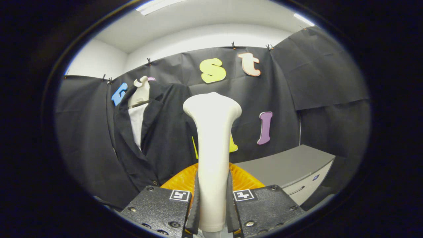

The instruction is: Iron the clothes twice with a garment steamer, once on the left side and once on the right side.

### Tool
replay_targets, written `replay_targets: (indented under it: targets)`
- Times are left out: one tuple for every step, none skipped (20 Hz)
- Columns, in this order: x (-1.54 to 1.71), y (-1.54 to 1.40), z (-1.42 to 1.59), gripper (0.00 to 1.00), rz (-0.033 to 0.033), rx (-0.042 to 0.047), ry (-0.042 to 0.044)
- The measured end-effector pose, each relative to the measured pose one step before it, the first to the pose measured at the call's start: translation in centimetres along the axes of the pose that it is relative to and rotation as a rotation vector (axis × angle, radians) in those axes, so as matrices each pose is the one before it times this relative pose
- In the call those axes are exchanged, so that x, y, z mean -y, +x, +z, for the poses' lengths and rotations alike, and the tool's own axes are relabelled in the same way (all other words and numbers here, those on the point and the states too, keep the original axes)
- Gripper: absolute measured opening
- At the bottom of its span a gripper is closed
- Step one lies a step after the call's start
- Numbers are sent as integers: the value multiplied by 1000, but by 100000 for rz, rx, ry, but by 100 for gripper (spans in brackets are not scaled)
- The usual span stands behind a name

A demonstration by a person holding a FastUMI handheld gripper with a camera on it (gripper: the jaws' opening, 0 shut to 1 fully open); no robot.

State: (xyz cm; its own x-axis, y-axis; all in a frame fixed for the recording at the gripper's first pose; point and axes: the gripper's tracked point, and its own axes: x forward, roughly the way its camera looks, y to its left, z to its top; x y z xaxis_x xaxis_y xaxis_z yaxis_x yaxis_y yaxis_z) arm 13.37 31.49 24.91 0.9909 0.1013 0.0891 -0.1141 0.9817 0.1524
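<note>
Between your claw's two fingers stands the garment steamer; both fingers press on its slim handle, one on each side, so the claw is clamped on it. Its long axis runs straight away from the fingers and upward, ending in the wide flat head. The body is smooth, pale cream, narrow at the grip and flaring at the top. Just behind the handle you see an orange ribbed thing, and I cannot tell what it is.

Beyond the head and to the left hangs the black jacket, on a pale mannequin form with a white shirt front showing between the lapels. So the clothes lie ahead and left of the steamer head, well apart from it. I judge that your next move needs a swing to the left and forward, until the head meets the cloth. To the right, far behind, stands a grey cabinet against the booth wall.
</note>
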Motion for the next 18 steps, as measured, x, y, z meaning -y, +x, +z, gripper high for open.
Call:
replay_targets:
  targets:
    - [-708, 355, 398, 35, 987, 1045, -2137]
    - [-769, 331, 342, 35, 1023, 1109, -1757]
    - [-622, 431, 345, 35, 701, 1452, -921]
    - [-711, 410, 222, 35, 293, 1146, -516]
    - [-838, 515, 225, 35, 863, 961, -327]
    - [-972, 518, 260, 35, 1355, 860, -612]
    - [-957, 408, 388, 35, 904, 1084, -477]
    - [-553, 597, 422, 35, -125, 1004, -538]
    - [-289, 651, 395, 34, -720, 857, -794]
    - [-334, 611, 402, 35, -130, 1120, -299]
    - [-532, 742, 523, 35, 472, 1088, 544]
    - [-498, 565, 517, 35, 879, 1008, 993]
    - [-432, 534, 633, 35, 826, 1376, 1034]
    - [-461, 560, 732, 35, 569, 1823, 364]
    - [-285, 575, 643, 35, -165, 1800, -375]
    - [-201, 563, 611, 35, -617, 1738, -780]
    - [-294, 591, 505, 35, -775, 1436, -860]
    - [-369, 443, 403, 35, -275, 1397, -621]
